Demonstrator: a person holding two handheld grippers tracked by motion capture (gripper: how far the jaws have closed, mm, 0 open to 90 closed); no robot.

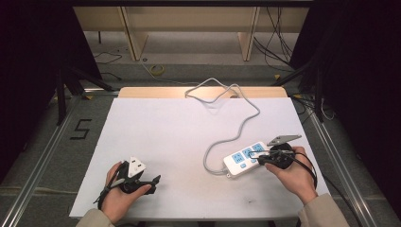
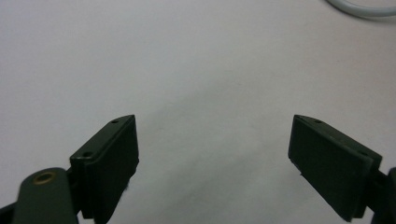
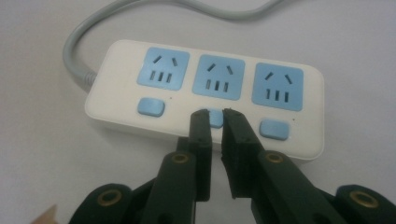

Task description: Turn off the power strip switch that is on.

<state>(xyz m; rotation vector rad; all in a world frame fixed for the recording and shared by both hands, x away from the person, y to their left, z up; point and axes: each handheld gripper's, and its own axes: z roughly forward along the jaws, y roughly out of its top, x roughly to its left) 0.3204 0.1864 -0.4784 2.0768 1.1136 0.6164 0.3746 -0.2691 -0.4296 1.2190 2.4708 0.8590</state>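
Note:
A white power strip (image 1: pixel 242 159) (image 3: pixel 205 100) with three blue sockets and three blue switches lies at the right front of the table. Its grey cable (image 1: pixel 235 125) (image 3: pixel 74 42) snakes off to the table's far edge. My right gripper (image 1: pixel 260 160) (image 3: pixel 215 113) is shut with a thin slit between the jaws, and its tips rest on the middle switch (image 3: pixel 215 119). My left gripper (image 1: pixel 153 180) (image 2: pixel 215 140) is held low over bare table at the front left, jaws wide open with nothing between them.
The white table top (image 1: pixel 165 137) stretches bare between the two hands. A loop of the grey cable (image 2: pixel 359 7) crosses the top right corner of the left gripper view. Stands and loose cables (image 1: pixel 279 38) crowd the floor beyond the table.

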